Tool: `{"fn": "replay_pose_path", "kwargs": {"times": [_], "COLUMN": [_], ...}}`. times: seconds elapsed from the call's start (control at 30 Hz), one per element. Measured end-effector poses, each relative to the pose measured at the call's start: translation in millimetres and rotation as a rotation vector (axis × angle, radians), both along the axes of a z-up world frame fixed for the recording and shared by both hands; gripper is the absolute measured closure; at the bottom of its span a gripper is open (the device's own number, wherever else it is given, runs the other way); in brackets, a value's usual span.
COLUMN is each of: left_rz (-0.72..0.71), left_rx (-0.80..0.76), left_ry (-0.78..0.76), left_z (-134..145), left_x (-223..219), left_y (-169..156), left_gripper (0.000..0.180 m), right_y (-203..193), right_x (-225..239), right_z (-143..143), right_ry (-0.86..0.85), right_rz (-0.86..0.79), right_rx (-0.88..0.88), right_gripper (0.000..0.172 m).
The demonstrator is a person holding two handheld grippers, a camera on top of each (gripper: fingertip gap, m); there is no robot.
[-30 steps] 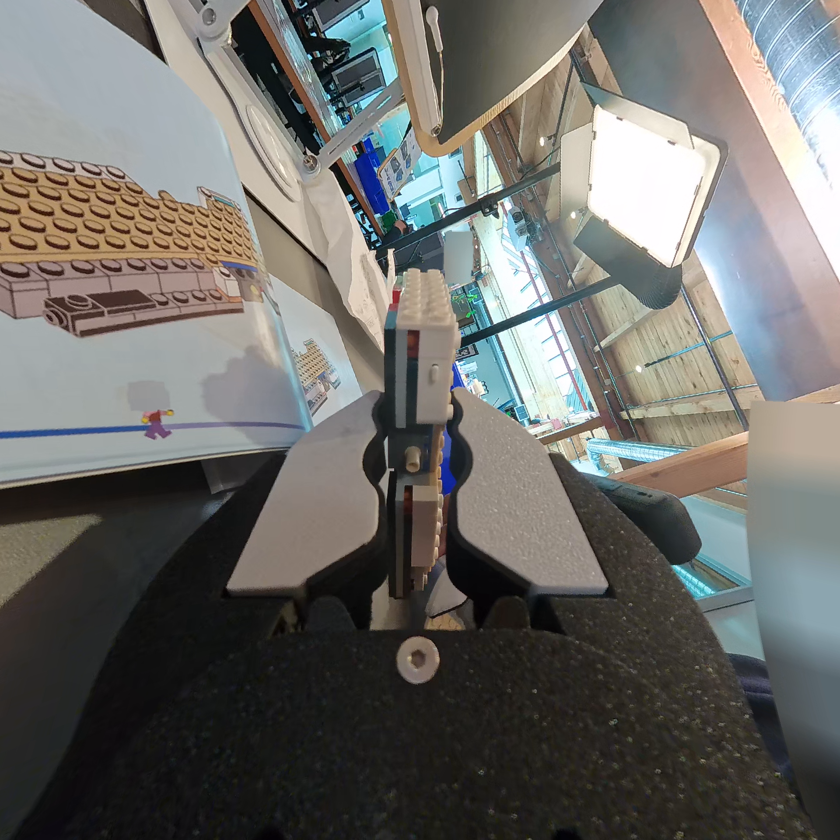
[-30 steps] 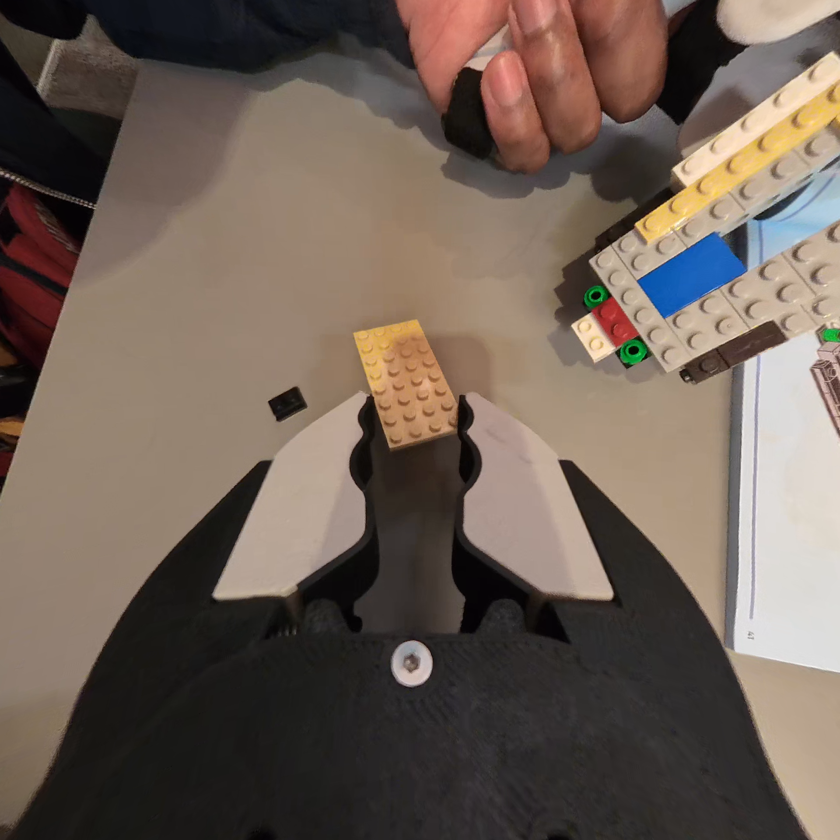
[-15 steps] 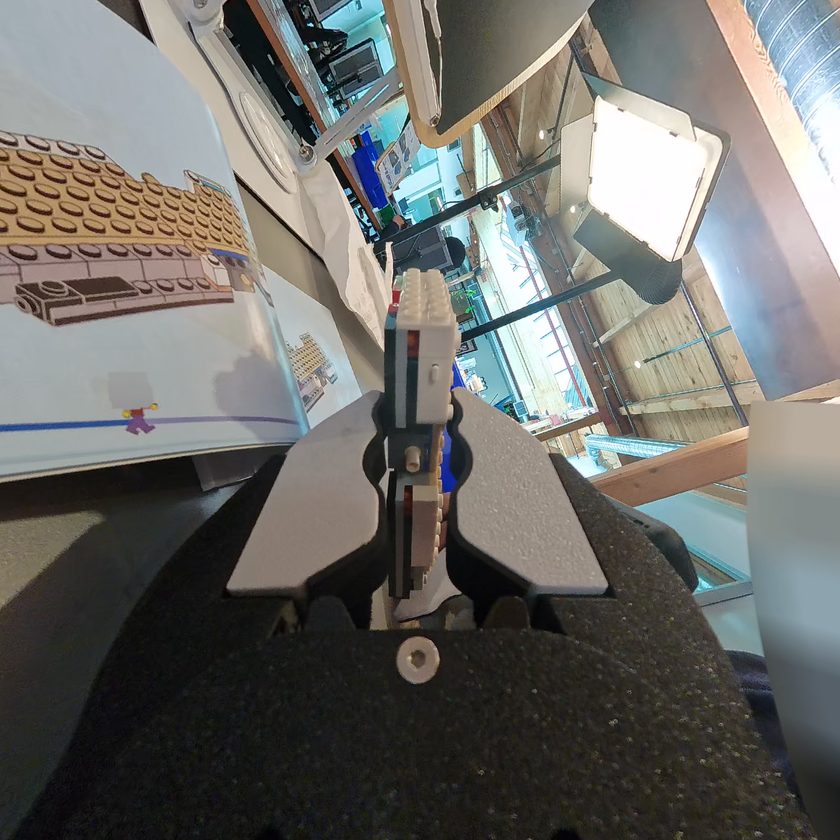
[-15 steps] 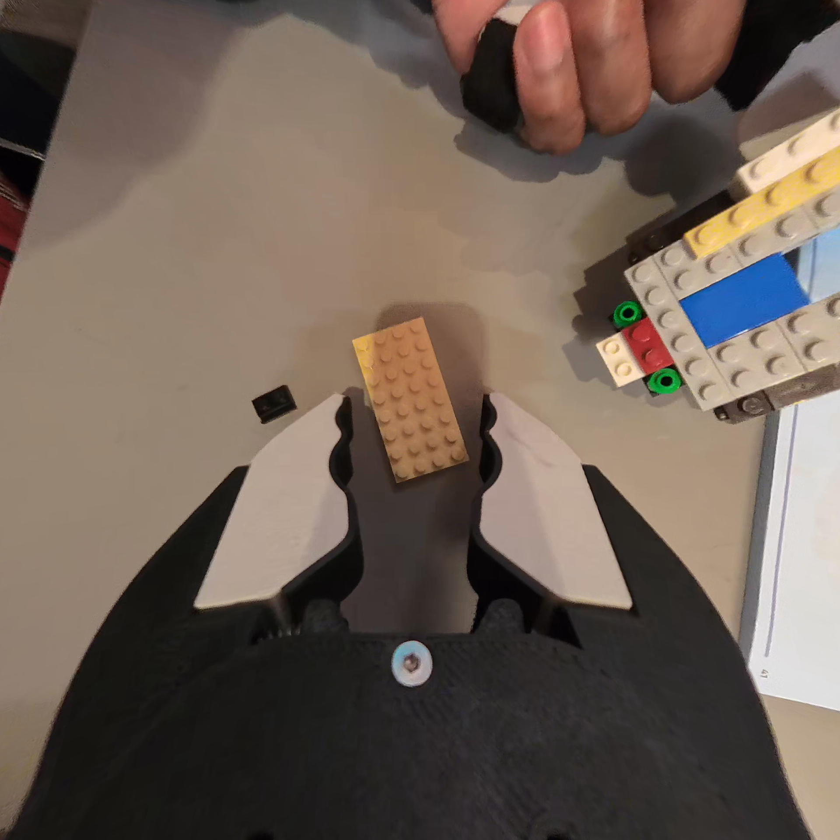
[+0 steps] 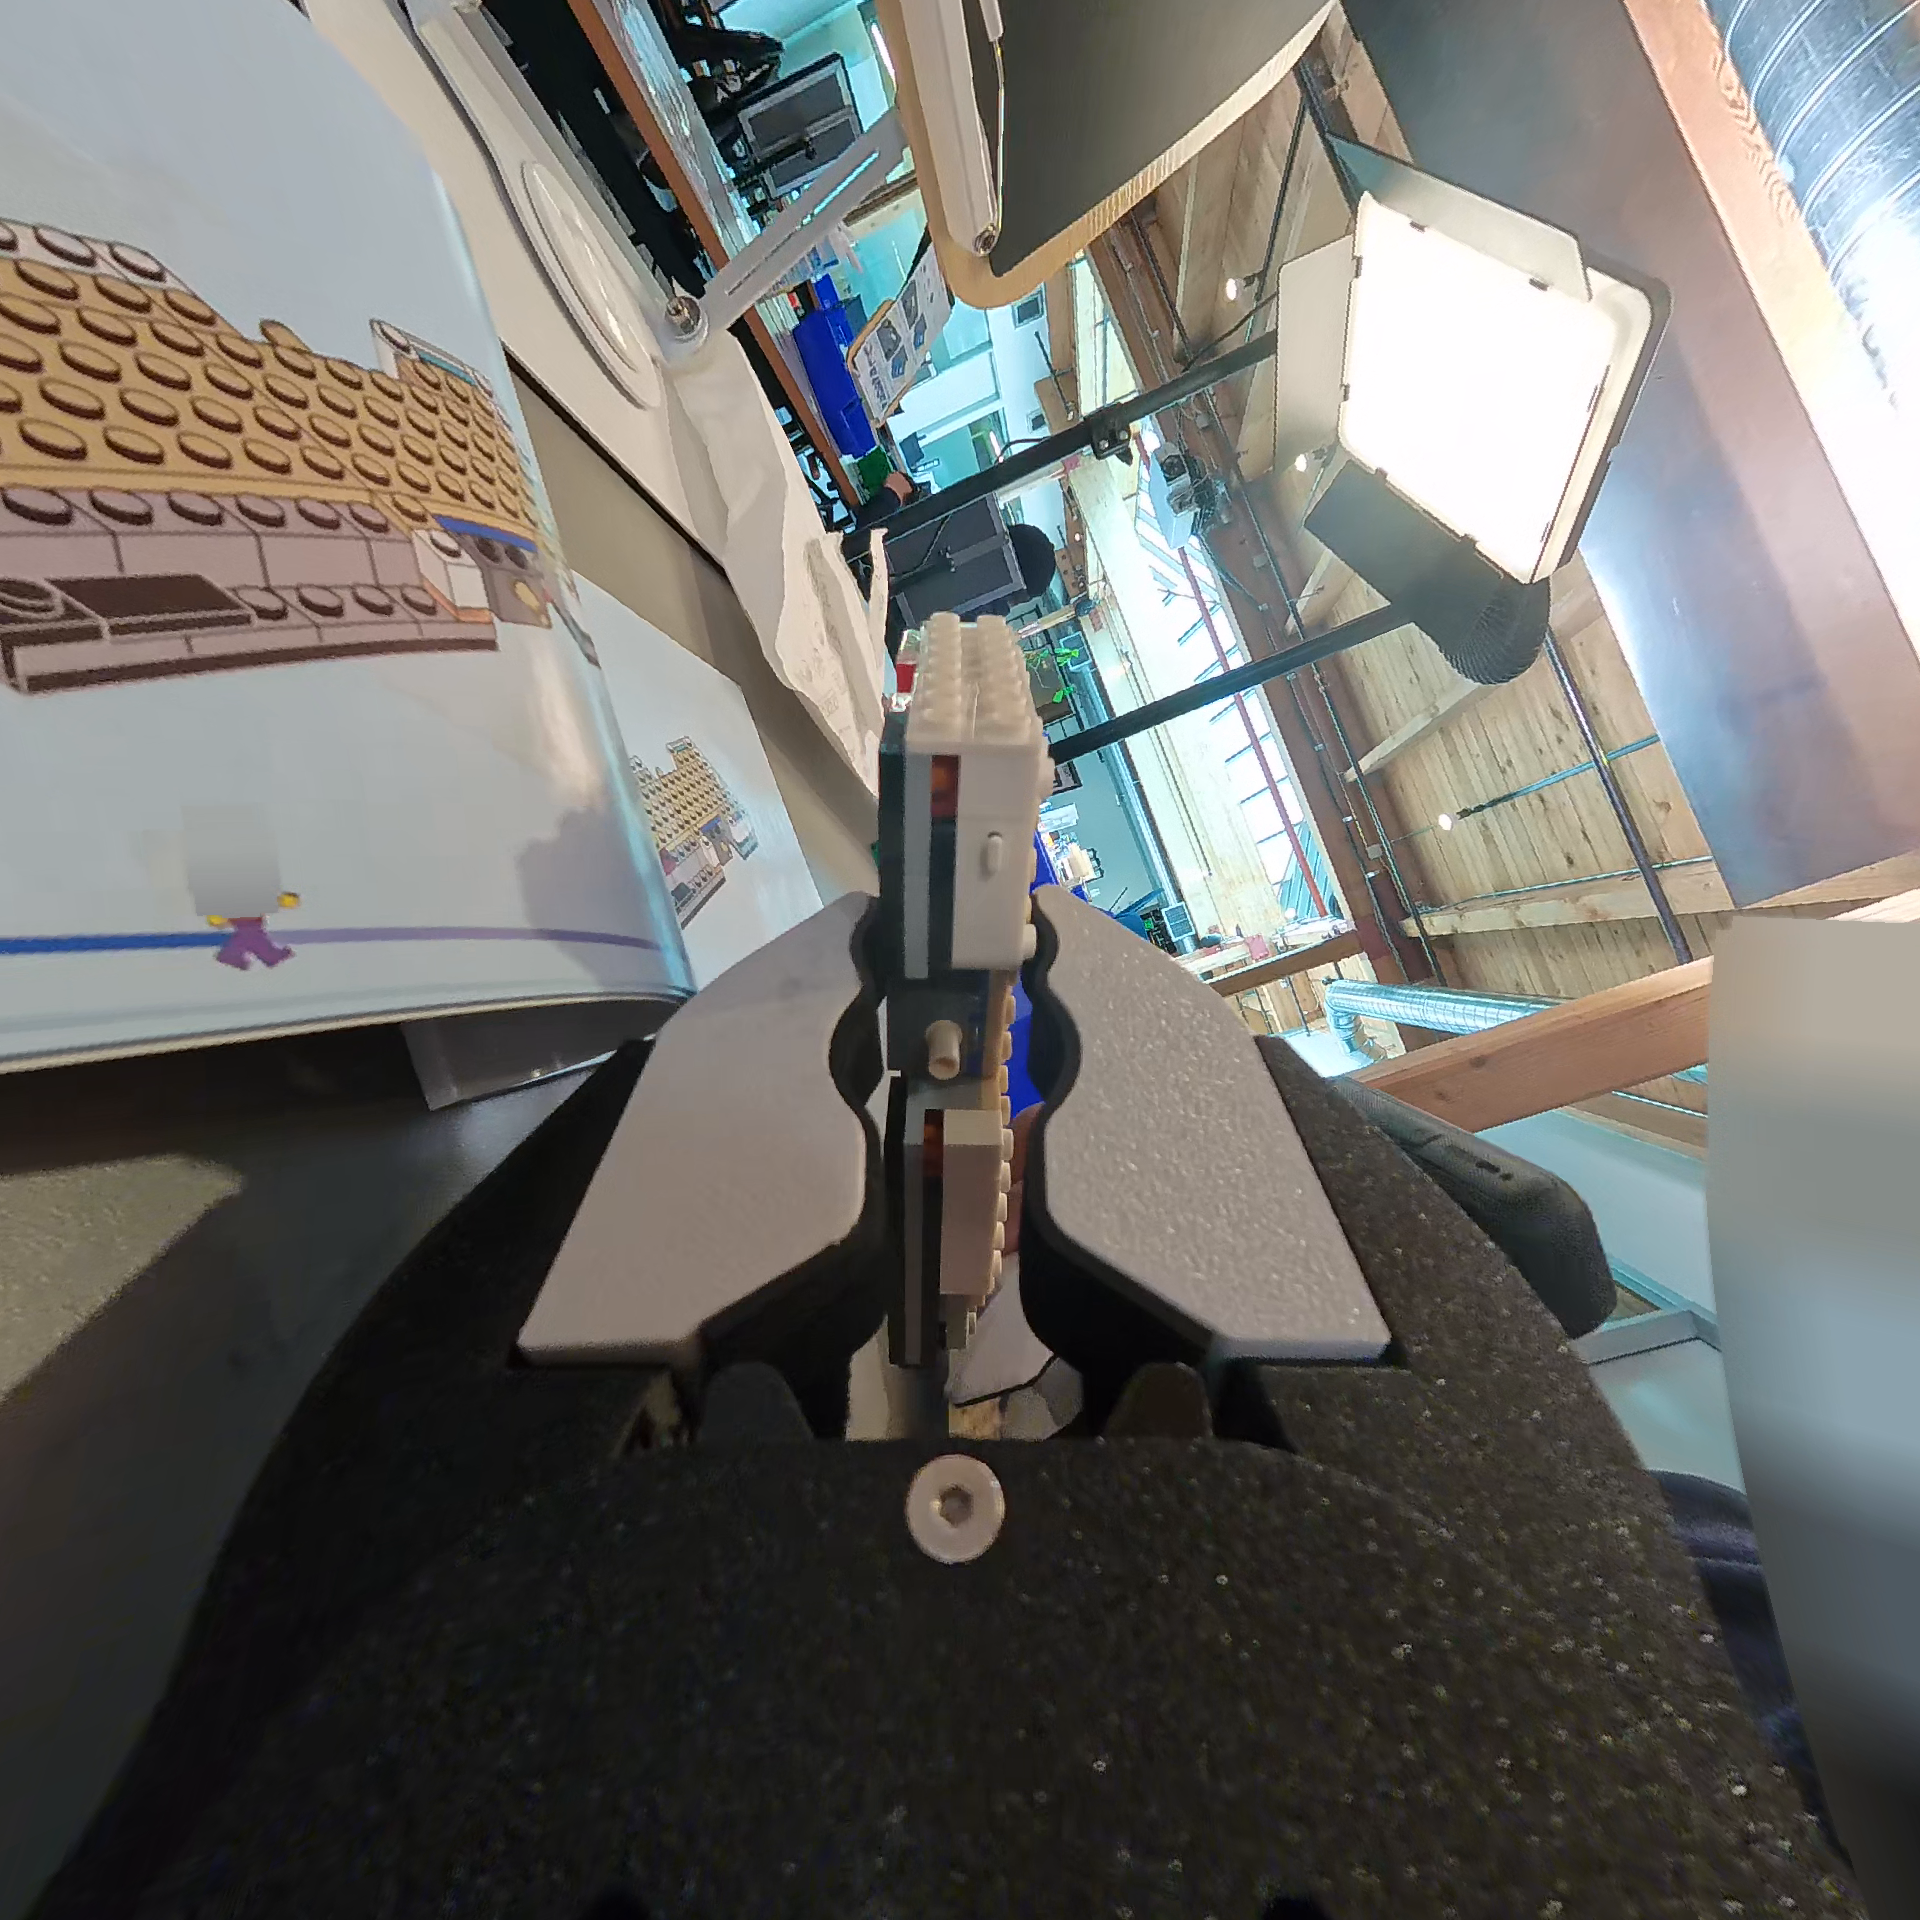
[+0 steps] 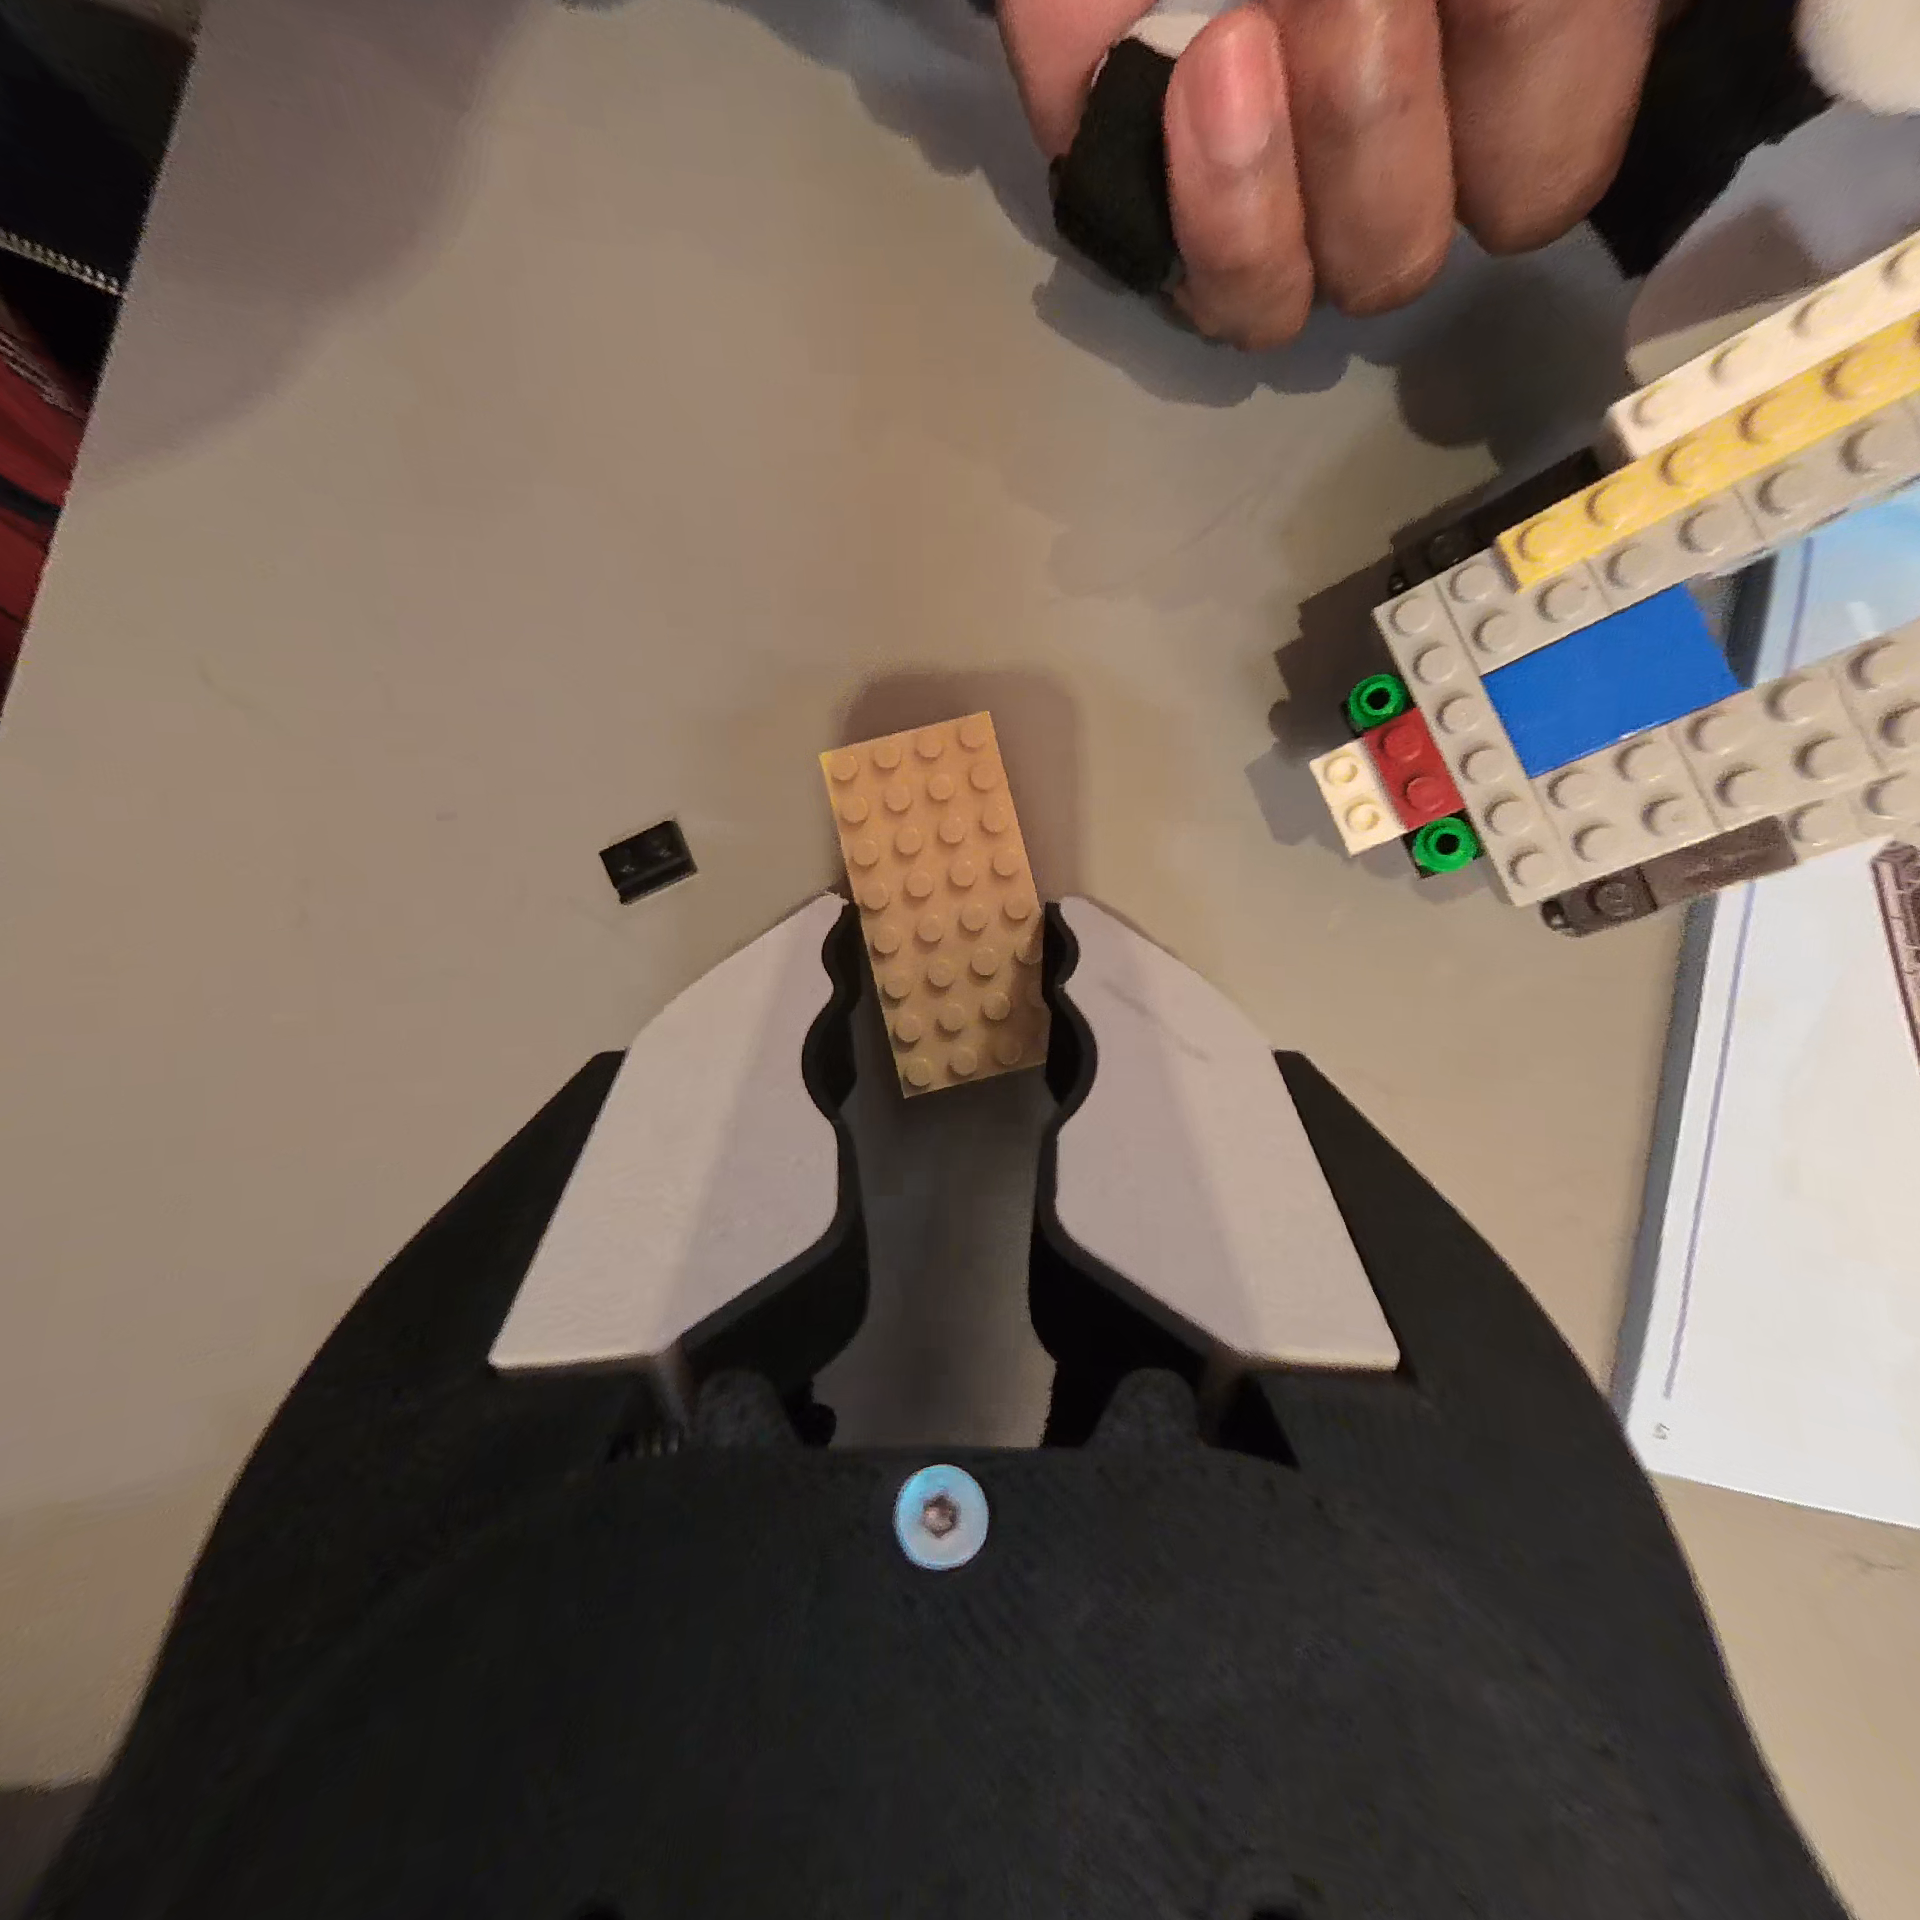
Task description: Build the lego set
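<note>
We only get the brick assembly [image 6: 1621, 717] partway: the right wrist view's edge cuts it off. Same for the hand [image 6: 1309, 156], cropped at the top, and the booklet [image 6: 1787, 1195] (its print too small to read). In the left wrist view the brick build [image 5: 961, 935] hides its lower end between the fingers [image 5: 748, 1122]. The tan plate [image 6: 940, 904] has long edges tucked behind the pads [image 6: 1049, 966]; we can't confirm contact on both sides.

Bare table [image 6: 436, 499] at ten o'clock, small black piece [image 6: 646, 860] at nine, brick model [image 6: 1621, 717] and hand [image 6: 1299, 156] blocking one to three o'clock.
</note>
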State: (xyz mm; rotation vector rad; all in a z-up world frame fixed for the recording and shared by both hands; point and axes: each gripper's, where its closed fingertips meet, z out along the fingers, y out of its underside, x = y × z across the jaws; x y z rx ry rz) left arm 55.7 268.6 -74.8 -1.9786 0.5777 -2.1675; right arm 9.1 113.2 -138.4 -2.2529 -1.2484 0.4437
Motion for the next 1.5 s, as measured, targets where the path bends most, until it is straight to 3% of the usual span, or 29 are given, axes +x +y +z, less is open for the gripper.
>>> {"fn": "replay_pose_path", "kwargs": {"times": [0.27, 0.5, 0.8, 1.5], "left_rz": [0.002, 0.033, 0.092, 0.118], "left_rx": [-0.009, -0.041, -0.075, -0.115], "left_ry": [-0.005, -0.02, -0.037, -0.029], "left_z": [1.1, 1.4, 1.3, -2.3], "left_x": [-0.2, 1.0, -0.6, -1.4], "left_y": [-0.6, -2.7, 0.7, 3.0], "left_gripper": [0.157, 0.157, 0.157, 0.157], "right_y": [10.5, 62.3, 86.8, 102.4], "right_x": [7.9, 40.8, 47.2, 45.3], "right_z": [29.6, 63.9, 52.0, 47.3], "right_ry": [0.074, 0.193, 0.198, 0.18], "right_rz": [-0.067, -0.452, -0.695, -0.824], "right_rx": [0.079, 0.217, 0.156, 0.178], "right_gripper": [0.138, 0.138, 0.138, 0.138]}}
